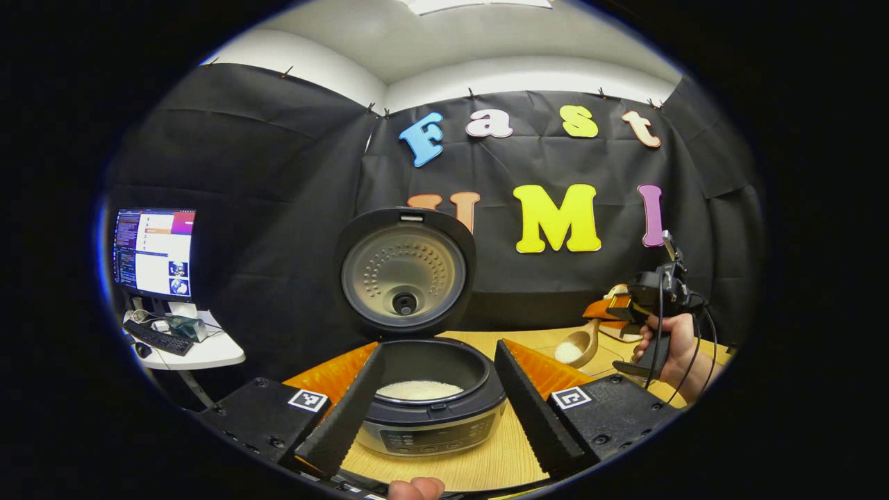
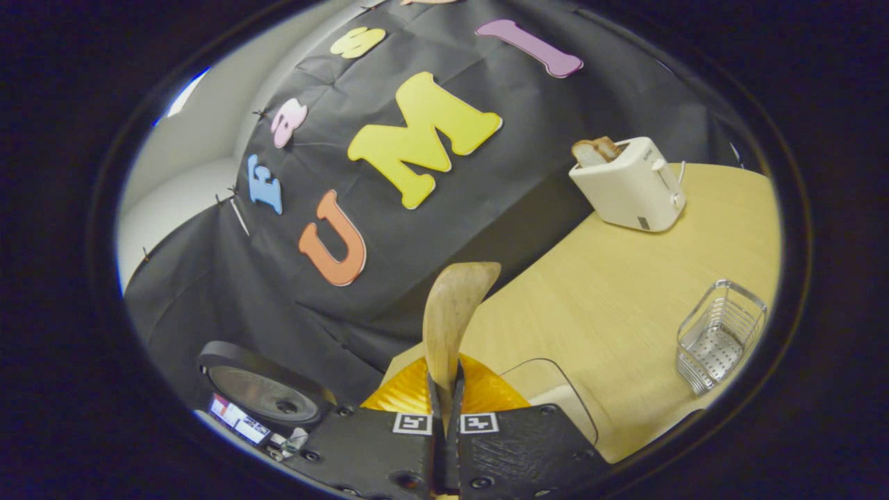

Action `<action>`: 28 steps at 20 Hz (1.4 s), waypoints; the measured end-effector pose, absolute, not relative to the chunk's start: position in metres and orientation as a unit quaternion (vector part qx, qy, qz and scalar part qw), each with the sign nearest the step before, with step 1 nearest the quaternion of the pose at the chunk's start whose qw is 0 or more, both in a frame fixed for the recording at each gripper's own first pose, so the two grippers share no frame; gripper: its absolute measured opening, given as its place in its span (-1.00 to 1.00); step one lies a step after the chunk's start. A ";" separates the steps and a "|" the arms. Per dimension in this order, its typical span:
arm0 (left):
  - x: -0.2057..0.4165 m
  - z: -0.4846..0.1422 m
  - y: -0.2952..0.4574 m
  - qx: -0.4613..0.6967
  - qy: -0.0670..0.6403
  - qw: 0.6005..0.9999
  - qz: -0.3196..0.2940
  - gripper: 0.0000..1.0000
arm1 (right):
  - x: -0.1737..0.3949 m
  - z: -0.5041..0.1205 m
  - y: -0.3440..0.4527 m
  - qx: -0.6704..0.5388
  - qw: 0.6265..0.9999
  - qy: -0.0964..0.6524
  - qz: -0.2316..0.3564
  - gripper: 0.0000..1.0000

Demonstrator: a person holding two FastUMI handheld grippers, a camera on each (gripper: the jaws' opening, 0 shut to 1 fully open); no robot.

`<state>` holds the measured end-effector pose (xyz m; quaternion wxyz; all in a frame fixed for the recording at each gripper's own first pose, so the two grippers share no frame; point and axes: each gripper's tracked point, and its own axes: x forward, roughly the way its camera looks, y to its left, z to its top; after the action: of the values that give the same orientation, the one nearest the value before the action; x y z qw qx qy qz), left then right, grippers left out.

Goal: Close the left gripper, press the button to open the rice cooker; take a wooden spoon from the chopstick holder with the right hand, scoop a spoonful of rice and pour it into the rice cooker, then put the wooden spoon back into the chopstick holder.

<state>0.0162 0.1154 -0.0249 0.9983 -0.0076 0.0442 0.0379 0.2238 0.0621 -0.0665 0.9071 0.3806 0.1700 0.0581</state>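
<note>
A recording booth: black cloth wall [image 1: 278,173], monitor [image 1: 154,251] on a side desk [image 1: 201,354], wooden table [image 2: 625,292] with toaster [image 2: 628,186].

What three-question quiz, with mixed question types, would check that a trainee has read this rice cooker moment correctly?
1. True or false: the rice cooker has its lid raised.
2. Which thing is the right gripper clamped on? A) the toaster B) the wooden spoon C) the wire holder
3. Fill in: the spoon's bowl, seen in the left gripper view, carries ____.

Key
1. True: the lid stands upright, and the pot below it has rice in it.
2. B: both fingers press on the wooden spoon, while the toaster and the wire holder stand apart on the table.
3. Rice, a small white heap.
</note>
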 end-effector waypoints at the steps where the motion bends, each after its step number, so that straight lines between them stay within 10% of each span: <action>1: 0.015 -0.026 0.117 -0.010 0.045 0.998 0.039 1.00 | 0.222 -0.060 0.066 0.388 0.904 0.167 0.064 -1.00; 28: 0.001 -0.040 0.172 -0.022 0.068 0.995 0.064 1.00 | 0.201 0.014 0.306 0.220 0.933 0.153 0.241 -1.00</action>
<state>0.0013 0.1716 -0.0402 0.9954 -0.0221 0.0679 0.0644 0.2013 0.3062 0.0139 0.9327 0.2205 0.1531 0.2407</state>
